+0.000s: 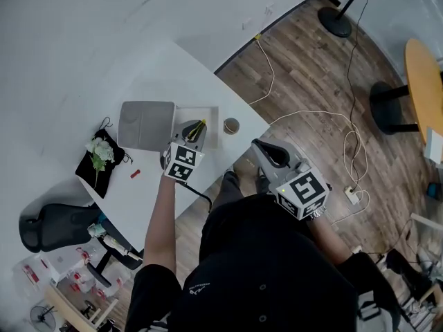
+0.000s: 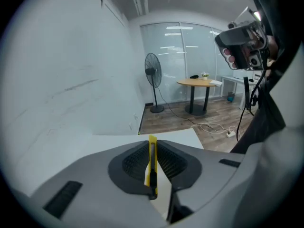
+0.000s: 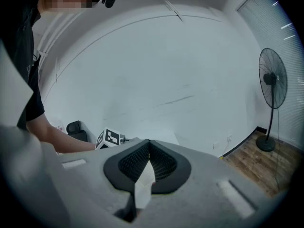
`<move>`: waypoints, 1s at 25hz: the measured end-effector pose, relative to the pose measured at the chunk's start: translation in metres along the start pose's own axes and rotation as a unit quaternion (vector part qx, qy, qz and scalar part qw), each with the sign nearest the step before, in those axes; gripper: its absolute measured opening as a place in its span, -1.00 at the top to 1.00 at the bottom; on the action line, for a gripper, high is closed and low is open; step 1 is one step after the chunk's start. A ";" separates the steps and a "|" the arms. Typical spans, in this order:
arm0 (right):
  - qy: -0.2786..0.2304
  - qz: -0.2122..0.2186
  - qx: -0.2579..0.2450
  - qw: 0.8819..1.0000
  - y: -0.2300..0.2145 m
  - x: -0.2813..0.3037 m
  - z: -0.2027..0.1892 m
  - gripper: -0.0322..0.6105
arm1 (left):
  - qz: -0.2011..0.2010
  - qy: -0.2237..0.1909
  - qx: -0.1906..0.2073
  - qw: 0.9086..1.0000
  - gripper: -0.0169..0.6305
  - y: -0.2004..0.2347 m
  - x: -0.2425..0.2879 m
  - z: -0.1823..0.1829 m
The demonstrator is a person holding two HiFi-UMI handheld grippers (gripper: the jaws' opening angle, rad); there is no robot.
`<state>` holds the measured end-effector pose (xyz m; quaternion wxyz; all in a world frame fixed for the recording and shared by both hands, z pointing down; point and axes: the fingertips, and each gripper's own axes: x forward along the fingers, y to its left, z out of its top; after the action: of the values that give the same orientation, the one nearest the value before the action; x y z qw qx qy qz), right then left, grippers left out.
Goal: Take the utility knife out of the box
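Note:
A yellow utility knife (image 2: 152, 161) stands on edge between the pads of my left gripper (image 2: 153, 145), which is shut on it. In the head view the left gripper (image 1: 196, 131) is raised over the white table (image 1: 149, 71), and the yellow knife (image 1: 201, 126) pokes out at its tip. Just behind it lie the grey box lid (image 1: 145, 124) and the pale open box (image 1: 212, 115). My right gripper (image 1: 266, 151) hangs off the table's near corner, over the floor. Its jaws (image 3: 148, 145) meet at the tips with nothing between them.
A small round object (image 1: 231, 125) sits on the table right of the box. A black pouch with white flowers (image 1: 101, 159) and a small red piece (image 1: 136, 174) lie at the table's left. A black office chair (image 1: 48, 227) stands below. Cables (image 1: 325, 126) run across the wooden floor.

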<state>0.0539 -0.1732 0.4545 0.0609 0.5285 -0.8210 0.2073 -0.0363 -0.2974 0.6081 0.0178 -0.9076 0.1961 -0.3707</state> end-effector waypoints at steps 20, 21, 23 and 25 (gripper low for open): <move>0.003 0.076 -0.032 0.997 -0.028 -0.043 0.000 0.89 | 0.153 -0.168 -0.114 0.967 0.80 -0.054 -0.085 0.115; 0.004 0.079 -0.032 0.996 -0.029 -0.045 -0.001 0.89 | 0.158 -0.175 -0.119 0.964 0.80 -0.057 -0.089 0.118; 0.004 0.089 -0.036 0.995 -0.028 -0.049 -0.001 0.89 | 0.169 -0.189 -0.130 0.959 0.80 -0.063 -0.099 0.125; 0.004 0.099 -0.042 0.994 -0.027 -0.054 -0.002 0.89 | 0.179 -0.201 -0.140 0.953 0.80 -0.071 -0.109 0.130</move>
<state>0.1009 -0.1369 0.4462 0.0655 0.4404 -0.8773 0.1793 0.0057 -0.2066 0.4539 -0.0044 -0.9068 0.3974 -0.1406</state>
